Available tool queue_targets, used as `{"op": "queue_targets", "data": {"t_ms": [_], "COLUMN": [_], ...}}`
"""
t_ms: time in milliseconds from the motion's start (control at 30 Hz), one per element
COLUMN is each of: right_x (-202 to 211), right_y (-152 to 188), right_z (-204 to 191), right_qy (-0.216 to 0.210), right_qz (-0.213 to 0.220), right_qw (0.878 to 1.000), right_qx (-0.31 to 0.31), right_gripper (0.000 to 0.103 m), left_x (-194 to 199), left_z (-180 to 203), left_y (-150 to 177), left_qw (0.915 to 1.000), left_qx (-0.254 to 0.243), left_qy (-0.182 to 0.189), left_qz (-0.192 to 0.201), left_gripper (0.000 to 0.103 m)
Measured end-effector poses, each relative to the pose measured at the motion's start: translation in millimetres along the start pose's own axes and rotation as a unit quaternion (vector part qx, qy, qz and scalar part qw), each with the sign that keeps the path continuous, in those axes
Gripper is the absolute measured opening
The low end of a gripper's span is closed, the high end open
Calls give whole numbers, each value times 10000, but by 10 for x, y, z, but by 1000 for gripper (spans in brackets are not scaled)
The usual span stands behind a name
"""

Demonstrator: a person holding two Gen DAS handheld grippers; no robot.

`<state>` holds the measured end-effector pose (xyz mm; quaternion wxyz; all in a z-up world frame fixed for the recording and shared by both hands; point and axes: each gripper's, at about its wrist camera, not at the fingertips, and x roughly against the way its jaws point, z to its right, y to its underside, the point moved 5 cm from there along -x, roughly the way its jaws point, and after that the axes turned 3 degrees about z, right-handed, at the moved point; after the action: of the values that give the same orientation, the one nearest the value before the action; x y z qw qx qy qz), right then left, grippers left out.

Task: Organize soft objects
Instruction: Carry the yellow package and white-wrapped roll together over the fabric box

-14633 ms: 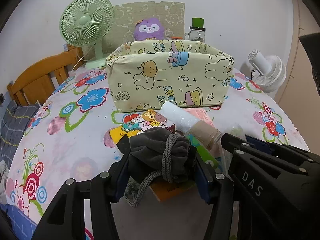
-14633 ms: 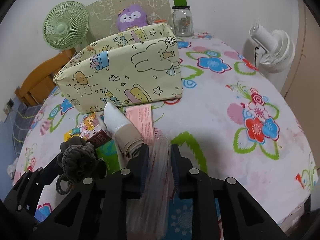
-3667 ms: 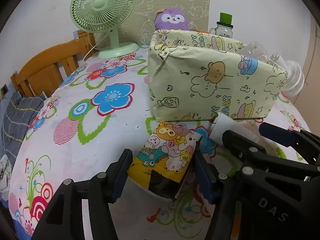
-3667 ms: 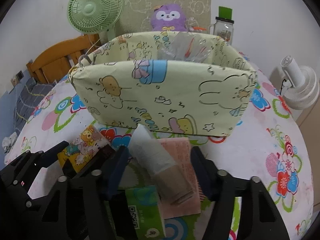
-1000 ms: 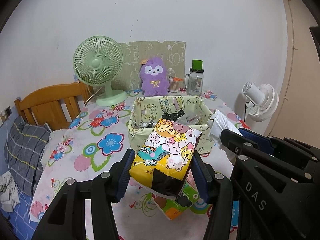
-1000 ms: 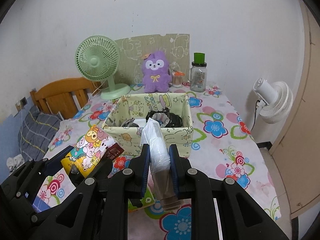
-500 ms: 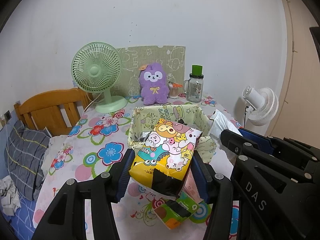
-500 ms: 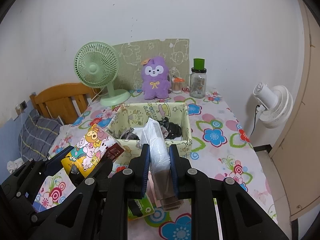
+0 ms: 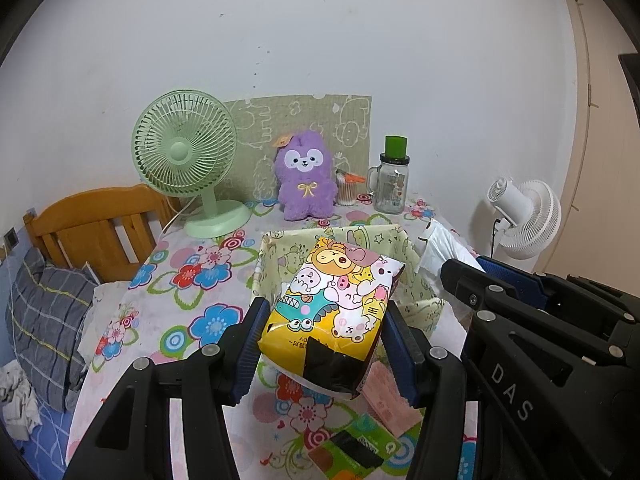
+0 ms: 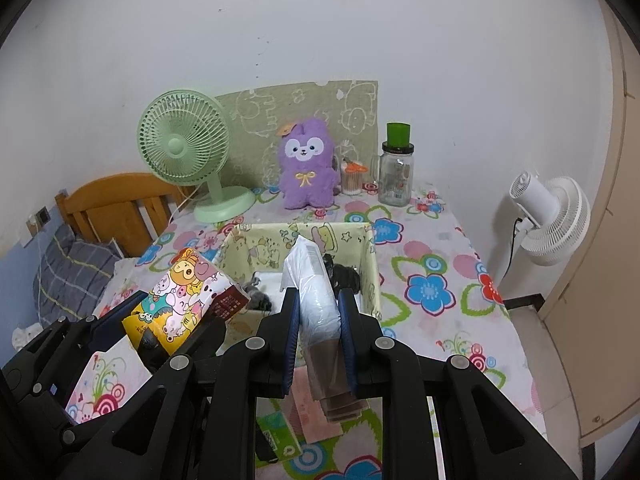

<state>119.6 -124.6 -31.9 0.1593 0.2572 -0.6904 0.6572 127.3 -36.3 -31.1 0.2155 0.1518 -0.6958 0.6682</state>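
Nearest the cameras, the left gripper point(image 9: 324, 344) is clamped across a plump cartoon-printed pack point(image 9: 334, 304), glossy yellow film with a dark sealed end, and the right gripper point(image 10: 319, 320) pinches a clear-wrapped roll point(image 10: 316, 300), white at the top and tan at the bottom, soft enough to dent between the pads. Both loads hang in the air over the near part of the floral tablecloth point(image 10: 432, 292), where a green packet point(image 9: 356, 448) and a pink packet point(image 9: 394, 400) lie flat. Just beyond stands the fabric bin point(image 10: 370, 264), pale yellow with printed animals, its limp walls already holding dark bundled cloth. To finish well, I judge each load should be carried clear over the near rim and lowered one at a time, so the floppy wall is not pushed inward. Farthest back stand a ribbed green fan point(image 9: 184, 160) and a fuzzy purple plush point(image 9: 306, 180).
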Motion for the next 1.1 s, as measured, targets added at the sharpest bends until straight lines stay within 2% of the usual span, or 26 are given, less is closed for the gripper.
{"op": "queue_targets", "data": {"t_ms": [267, 567, 1100], "right_x": [-149, -364, -756], "right_y": [-166, -315, -413], "right_z": [46, 72, 98], "right_qy": [4, -19, -126], "right_qz": [-5, -33, -148], "right_qw": [10000, 10000, 9998], "right_qx": [21, 19, 14], "right_gripper": [22, 22, 22], "left_x": [-51, -290, -692], "left_z": [2, -13, -57], "left_y": [-35, -218, -291], "left_qw": [10000, 10000, 9999], "left_qx": [-2, -14, 6], "left_qy": [-4, -15, -72], "left_qz": [3, -7, -108], "left_gripper": [58, 58, 58]}}
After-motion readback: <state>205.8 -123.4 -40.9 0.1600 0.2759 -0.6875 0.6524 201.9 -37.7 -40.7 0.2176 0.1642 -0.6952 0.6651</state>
